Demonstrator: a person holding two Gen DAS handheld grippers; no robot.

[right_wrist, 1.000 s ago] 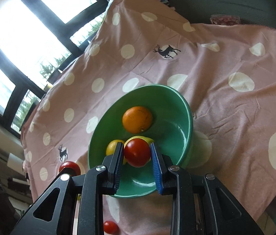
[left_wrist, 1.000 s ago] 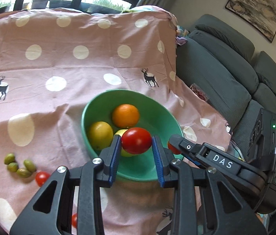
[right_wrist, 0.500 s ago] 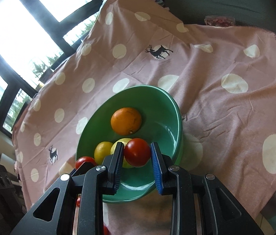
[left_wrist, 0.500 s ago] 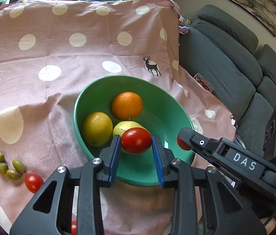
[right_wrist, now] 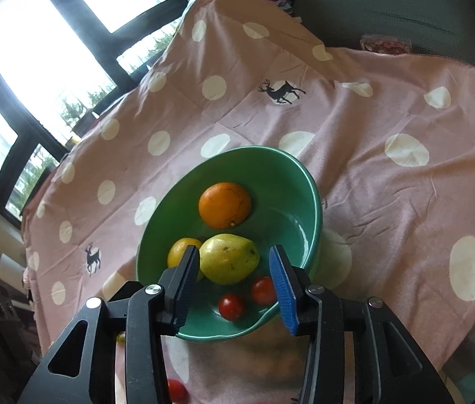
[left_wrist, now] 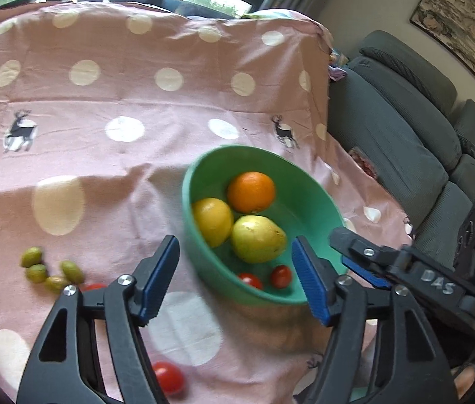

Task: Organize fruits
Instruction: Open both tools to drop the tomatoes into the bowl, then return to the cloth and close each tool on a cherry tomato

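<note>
Nearest in the left wrist view, the left gripper (left_wrist: pixel 237 277) points forward and down over the near rim of the green bowl (left_wrist: pixel 203 262), its blue-padded fingers (left_wrist: pixel 158 277) spread wide apart and holding nothing. Just to its right the right gripper (left_wrist: pixel 358 262) reaches in from the right, its tip over the bowl's near right rim. In its own view the right gripper (right_wrist: pixel 235 281) hangs over the bowl's (right_wrist: pixel 304 181) near edge, tilted down toward the fruit, fingers (right_wrist: pixel 282 284) also apart and empty.

On the pink polka-dot cloth (left_wrist: pixel 119 94) covering the desk, one cherry tomato (left_wrist: pixel 168 377) lies at the near edge, partly behind the left gripper's frame. Left of the bowl sits a small cluster of green olives (left_wrist: pixel 48 269), with another red tomato (left_wrist: pixel 94 286) just beside them.

Inside the bowl, two cherry tomatoes (right_wrist: pixel 232 306) (right_wrist: pixel 263 290) rest close together on the near part of the floor. Behind them lies a yellow-green pear (right_wrist: pixel 230 258), touching a lemon (left_wrist: pixel 213 221) to its left. The orange (right_wrist: pixel 224 204) sits farthest in.

Beyond the cloth, a grey sofa (left_wrist: pixel 405 128) runs along the right, with windows (right_wrist: pixel 35 54) at the far side.
</note>
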